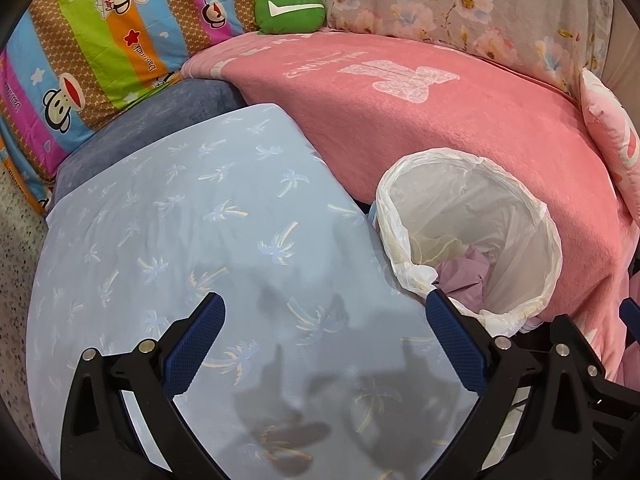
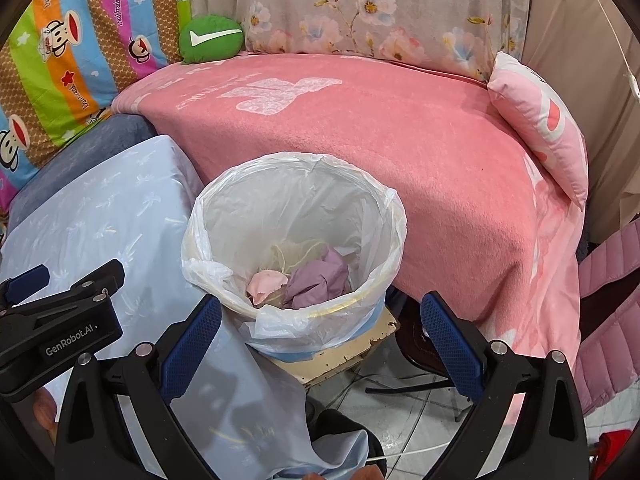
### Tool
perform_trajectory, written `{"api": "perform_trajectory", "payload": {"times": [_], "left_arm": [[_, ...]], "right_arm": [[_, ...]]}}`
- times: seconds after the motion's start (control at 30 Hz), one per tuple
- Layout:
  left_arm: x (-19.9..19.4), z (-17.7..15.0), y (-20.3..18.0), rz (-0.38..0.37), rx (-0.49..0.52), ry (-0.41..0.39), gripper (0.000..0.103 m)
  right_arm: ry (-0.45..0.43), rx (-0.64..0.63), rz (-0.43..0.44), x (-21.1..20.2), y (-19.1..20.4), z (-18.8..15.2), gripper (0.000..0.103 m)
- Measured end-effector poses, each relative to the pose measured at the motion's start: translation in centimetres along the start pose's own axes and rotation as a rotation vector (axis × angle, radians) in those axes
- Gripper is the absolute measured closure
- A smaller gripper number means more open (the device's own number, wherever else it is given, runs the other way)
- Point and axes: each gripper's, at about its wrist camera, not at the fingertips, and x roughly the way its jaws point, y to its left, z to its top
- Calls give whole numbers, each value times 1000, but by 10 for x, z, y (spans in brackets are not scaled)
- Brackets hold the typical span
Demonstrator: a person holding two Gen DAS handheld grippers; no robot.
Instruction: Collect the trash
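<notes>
A lined waste bin (image 2: 294, 240) is standing on a worn cream stool (image 2: 340, 354), just beside the pink blanket (image 2: 420, 152) and against the edge of the pale blue palm-print cloth (image 1: 192, 248). Its clear plastic liner (image 2: 208, 276) is folding over the rim, so dropped items are staying inside the bag rather than the bin. At the bottom are lying a crumpled mauve paper (image 2: 316, 280), a pink scrap (image 2: 264, 286) and a pale yellowish mesh piece (image 2: 296, 254); these appear to be trash already collected.

The right gripper (image 2: 320, 332) is hanging above the near rim of the bin, its blue-padded jaws standing wide apart and gripping nothing, a pose consistent with a release over the opening. The left gripper (image 1: 326, 336) is hovering over the blue cloth, likewise spread wide and empty, its right finger near the bin's liner (image 1: 404, 272). No loose trash is showing on the cloth beneath it, so the collection seems at or near its end.

Farther out, a green plush (image 2: 210, 38), a striped monkey-print quilt (image 1: 80, 60), a floral cover (image 2: 360, 12) and a pink cushion (image 2: 548, 124) are bordering the bedding.
</notes>
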Motion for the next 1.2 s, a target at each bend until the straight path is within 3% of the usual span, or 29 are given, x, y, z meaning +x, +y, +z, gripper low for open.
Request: {"api": "perform_trajectory", "payload": {"times": [1.2], "left_arm": [[0, -5, -2, -10, 1, 10, 7]], "right_arm": [[6, 3, -6, 3, -1, -3, 6]]}}
